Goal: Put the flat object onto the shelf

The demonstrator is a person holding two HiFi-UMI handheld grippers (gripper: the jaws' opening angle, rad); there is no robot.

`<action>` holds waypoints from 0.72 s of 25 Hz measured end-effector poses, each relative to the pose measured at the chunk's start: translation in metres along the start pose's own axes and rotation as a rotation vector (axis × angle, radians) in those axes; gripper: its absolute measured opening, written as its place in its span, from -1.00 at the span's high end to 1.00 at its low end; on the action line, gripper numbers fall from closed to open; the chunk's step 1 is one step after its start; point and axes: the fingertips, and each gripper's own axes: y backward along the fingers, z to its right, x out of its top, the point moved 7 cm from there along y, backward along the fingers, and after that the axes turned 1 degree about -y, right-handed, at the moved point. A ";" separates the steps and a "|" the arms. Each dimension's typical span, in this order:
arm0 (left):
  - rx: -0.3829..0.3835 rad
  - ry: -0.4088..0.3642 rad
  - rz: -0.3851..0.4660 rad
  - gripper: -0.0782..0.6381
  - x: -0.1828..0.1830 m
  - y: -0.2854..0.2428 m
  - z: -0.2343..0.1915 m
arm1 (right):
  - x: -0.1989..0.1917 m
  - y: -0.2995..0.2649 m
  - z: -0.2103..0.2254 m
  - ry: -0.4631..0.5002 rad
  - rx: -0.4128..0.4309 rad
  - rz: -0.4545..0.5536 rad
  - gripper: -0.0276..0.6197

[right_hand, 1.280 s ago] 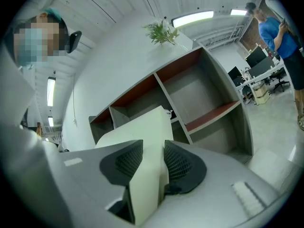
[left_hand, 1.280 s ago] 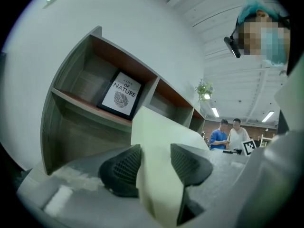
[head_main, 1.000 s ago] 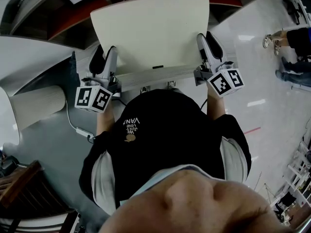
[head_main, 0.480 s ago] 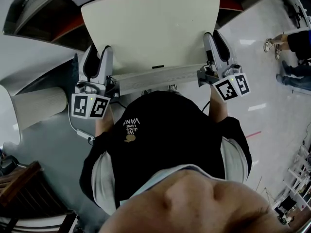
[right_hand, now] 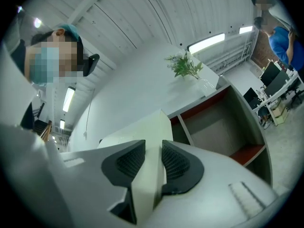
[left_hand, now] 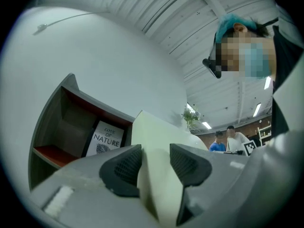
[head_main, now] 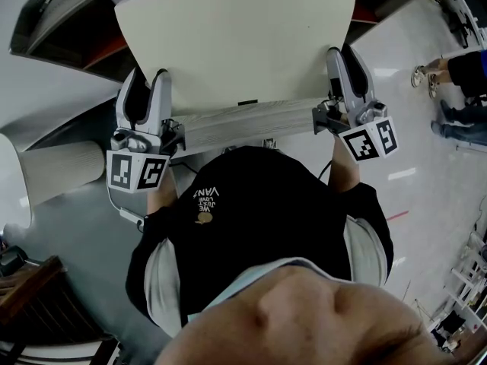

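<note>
Cream flat board (head_main: 236,44) up in front of person, carried between both grippers, not yet at shelf (right_hand: 218,127). Left gripper (head_main: 149,82) clamped on board's left edge, pads pressing both faces. Right gripper (head_main: 344,55) same on right edge, jaws partly closed, just been tightening on it. Book (left_hand: 105,139) leans in one shelf compartment. Do it well: keep grips even, board level, no twist between hands. Lead far edge into empty bay, clear of book and divider. Rest board fully before easing jaws.
</note>
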 end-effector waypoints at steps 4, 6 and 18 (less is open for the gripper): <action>-0.008 -0.025 0.036 0.25 0.013 -0.005 0.002 | 0.013 -0.006 -0.002 0.024 0.027 0.029 0.62; -0.011 -0.039 0.054 0.25 0.019 -0.007 0.002 | 0.019 -0.011 -0.004 0.037 0.041 0.042 0.62; -0.044 -0.127 0.147 0.25 0.057 -0.025 0.003 | 0.046 -0.035 -0.008 0.075 0.110 0.093 0.63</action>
